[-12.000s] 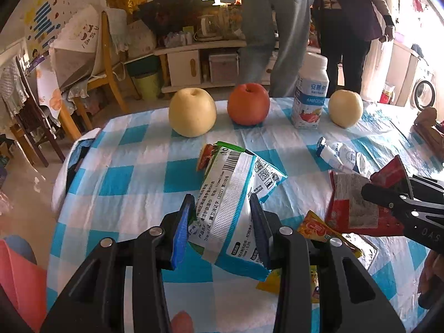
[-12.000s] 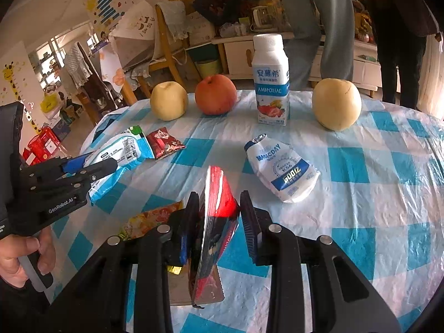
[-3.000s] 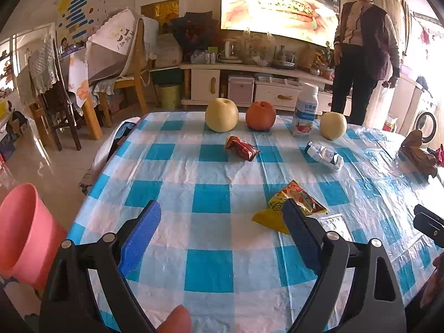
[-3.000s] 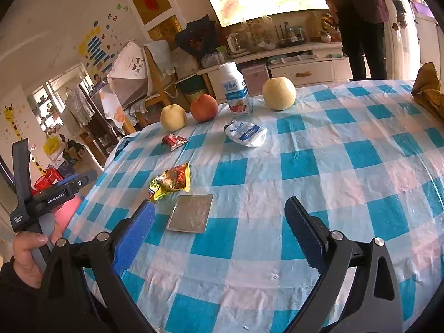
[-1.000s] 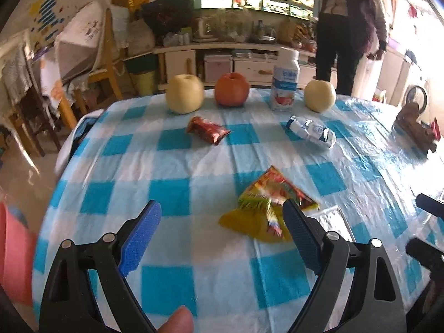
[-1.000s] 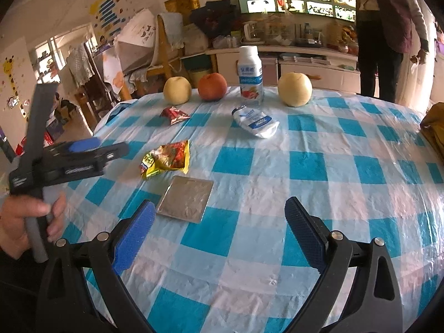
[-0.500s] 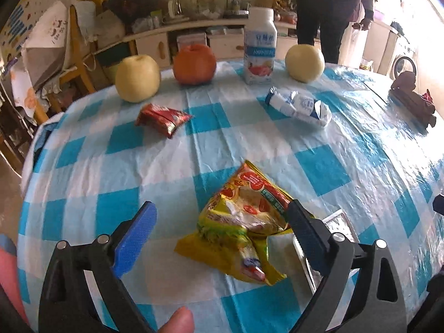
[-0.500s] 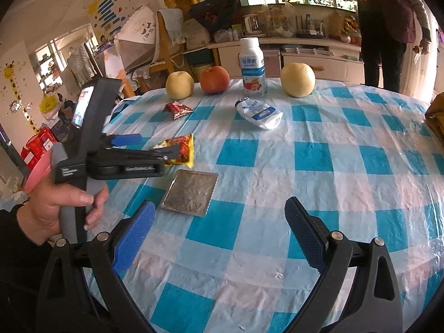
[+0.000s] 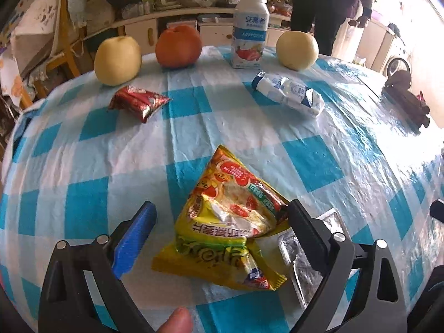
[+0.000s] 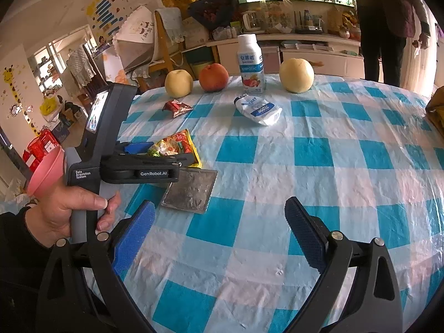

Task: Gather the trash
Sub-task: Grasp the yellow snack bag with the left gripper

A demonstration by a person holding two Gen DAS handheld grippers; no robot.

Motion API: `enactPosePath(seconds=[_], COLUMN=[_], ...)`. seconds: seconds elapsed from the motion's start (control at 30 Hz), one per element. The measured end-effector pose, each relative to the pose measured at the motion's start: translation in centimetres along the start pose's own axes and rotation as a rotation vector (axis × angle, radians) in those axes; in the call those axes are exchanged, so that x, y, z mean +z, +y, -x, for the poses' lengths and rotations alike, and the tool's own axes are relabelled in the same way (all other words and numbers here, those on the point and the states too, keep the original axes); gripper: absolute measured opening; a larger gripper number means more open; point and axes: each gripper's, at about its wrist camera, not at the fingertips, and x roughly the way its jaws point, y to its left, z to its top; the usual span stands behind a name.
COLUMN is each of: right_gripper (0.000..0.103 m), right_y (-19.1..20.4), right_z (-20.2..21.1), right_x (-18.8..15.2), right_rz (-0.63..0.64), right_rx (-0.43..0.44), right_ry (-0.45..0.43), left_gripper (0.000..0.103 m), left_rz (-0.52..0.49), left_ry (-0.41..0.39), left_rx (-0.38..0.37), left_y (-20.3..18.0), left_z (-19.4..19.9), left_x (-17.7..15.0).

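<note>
A yellow snack wrapper [image 9: 222, 222] lies crumpled on the blue-checked tablecloth [image 9: 91, 149]. My left gripper [image 9: 220, 208] hangs low over it with a finger on each side; its jaws are closing and the pads stand clear of the wrapper. In the right wrist view the left gripper [image 10: 172, 152] straddles the wrapper [image 10: 174, 145]. A silver foil packet [image 10: 191, 191] lies just beside it. My right gripper [image 10: 220, 222] stands open over bare cloth. Farther back lie a red wrapper [image 9: 138, 102] and a white-and-blue pouch [image 9: 288, 94].
Two pears [image 9: 118, 59] [image 9: 297, 50], a red apple [image 9: 177, 45] and an upright yogurt bottle [image 9: 249, 30] line the table's far edge. A pink bin [image 10: 45, 172] sits off the table's left side. A person [image 10: 388, 22] stands beyond the table.
My left gripper has moved forward and down, so the yellow wrapper now lies between its fingers. The right gripper has stayed put.
</note>
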Motion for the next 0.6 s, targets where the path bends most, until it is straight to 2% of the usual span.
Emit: enactPosePath(seconds=[0.03,0.07,0.13,0.2,0.33,0.5,0.6], right_gripper=[0.095,0.095,0.095,0.095,0.095,0.095,0.095], right_y=[0.0,0.0,0.0,0.0,-0.2,-0.1,0.1], right_z=[0.0,0.0,0.0,0.0,-0.2,-0.7,-1.1], right_x=[0.0,0.0,0.0,0.0,-0.1,0.0,0.0], right_rz=[0.0,0.0,0.0,0.0,-0.003,0.002,0.016], right_rx=[0.0,-0.001,0.0,-0.001,-0.004,-0.006,-0.012], right_ry=[0.001,0.0,0.001,0.002,0.006,0.018,0.027], left_gripper=[0.082,0.071,0.065,0.055,0.05,0.038,0.037], left_rz=[0.003,0.001,0.004,0.024,0.057,0.066,0.091], left_ry=[-0.007,-0.011,-0.008,-0.016,-0.021,-0.041,-0.058], left_rx=[0.003,0.01,0.02,0.016,0.022,0.033,0.042], left_y=[0.1,0.1,0.2,0.7,1.3,1.8,2.5], left_z=[0.0,0.1,0.3,0.4,0.7,1.6,2.4], left_x=[0.0,0.1,0.1,0.2,0.1,0.0,-0.2])
